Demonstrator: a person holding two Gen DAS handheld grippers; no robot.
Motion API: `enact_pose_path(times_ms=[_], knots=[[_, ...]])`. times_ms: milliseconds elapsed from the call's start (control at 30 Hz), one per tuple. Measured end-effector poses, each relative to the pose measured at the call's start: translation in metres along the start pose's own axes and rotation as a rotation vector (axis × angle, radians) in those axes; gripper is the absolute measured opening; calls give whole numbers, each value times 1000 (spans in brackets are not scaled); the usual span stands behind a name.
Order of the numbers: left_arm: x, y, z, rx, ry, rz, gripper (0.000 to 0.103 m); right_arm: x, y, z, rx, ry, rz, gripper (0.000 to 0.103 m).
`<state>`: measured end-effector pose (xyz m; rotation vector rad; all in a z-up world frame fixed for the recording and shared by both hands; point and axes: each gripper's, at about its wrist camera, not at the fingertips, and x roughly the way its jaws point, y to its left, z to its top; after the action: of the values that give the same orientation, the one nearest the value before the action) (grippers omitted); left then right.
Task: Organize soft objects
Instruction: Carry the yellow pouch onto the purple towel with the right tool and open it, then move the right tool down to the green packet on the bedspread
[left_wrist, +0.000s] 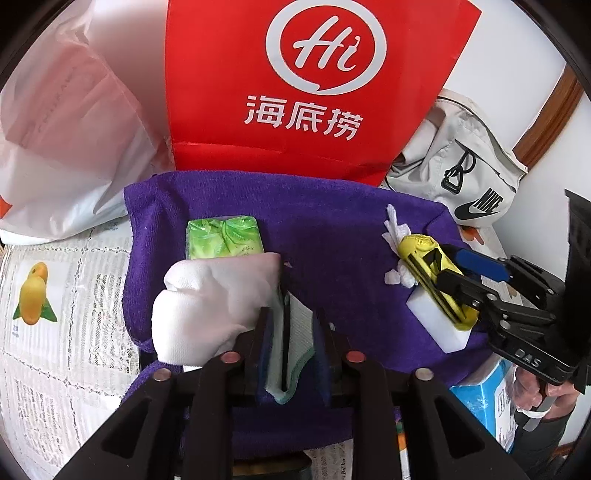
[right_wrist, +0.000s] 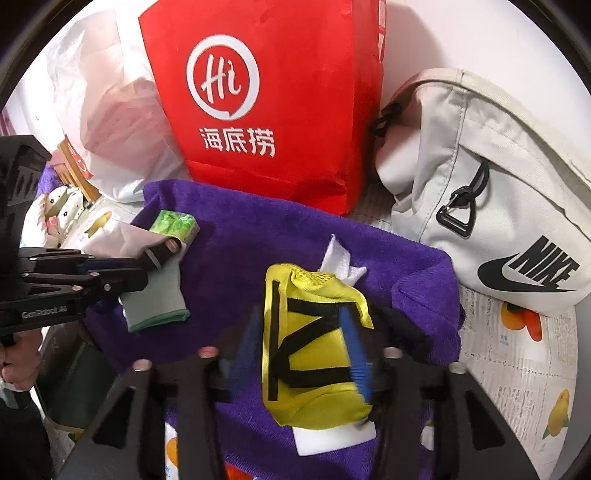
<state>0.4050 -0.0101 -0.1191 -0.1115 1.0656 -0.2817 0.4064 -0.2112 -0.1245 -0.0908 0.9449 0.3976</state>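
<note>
- Everything is laid out on a purple towel (left_wrist: 332, 236) spread over a lace tablecloth with mango prints (left_wrist: 55, 302).
- The left gripper (left_wrist: 291, 339) has a pale green glove (left_wrist: 295, 350) sitting between its blue pads, cuff end towards the camera. The jaws are fairly narrow, but I can't tell if the pads actually press on the glove or just sit around it.
- In the right wrist view that same glove (right_wrist: 155, 299) lies flat on the towel with its cuff near the towel's left edge.
- A white cloth bundle (left_wrist: 214, 302) sits just left of the glove, touching it, and a green tissue pack (left_wrist: 225, 236) is right behind that.
- The right gripper (right_wrist: 299, 354) is around a yellow mesh pouch with black straps (right_wrist: 310, 350). The jaws stand partly apart: one blue pad is at the pouch's right edge, the other is clear of it on the left, so no real squeeze.
- The pouch lies on a white foam block (right_wrist: 332, 439), with a crumpled white tissue (right_wrist: 338, 262) poking out behind it.
- Behind the towel: a red paper bag with a "Hi" logo (left_wrist: 314, 92), a white plastic bag (left_wrist: 66, 147) on the left, and a beige Nike bag (right_wrist: 491, 206) on the right.
</note>
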Motion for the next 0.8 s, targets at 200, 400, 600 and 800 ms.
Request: enact_pose_path(times_ms=[200, 400, 600, 800], knots=[[-10, 3, -5, -26, -20, 28, 49, -19, 6, -6, -18, -32, -12, 57], [-35, 0, -15, -31, -54, 42, 49, -49, 10, -21, 10, -84, -43, 67], [-75, 2, -42, -56, -153, 55, 49, -82, 22, -45, 44, -95, -48, 67], [-105, 10, -73, -87, -166, 9, 49, -112, 51, -78, 25, -79, -16, 68]])
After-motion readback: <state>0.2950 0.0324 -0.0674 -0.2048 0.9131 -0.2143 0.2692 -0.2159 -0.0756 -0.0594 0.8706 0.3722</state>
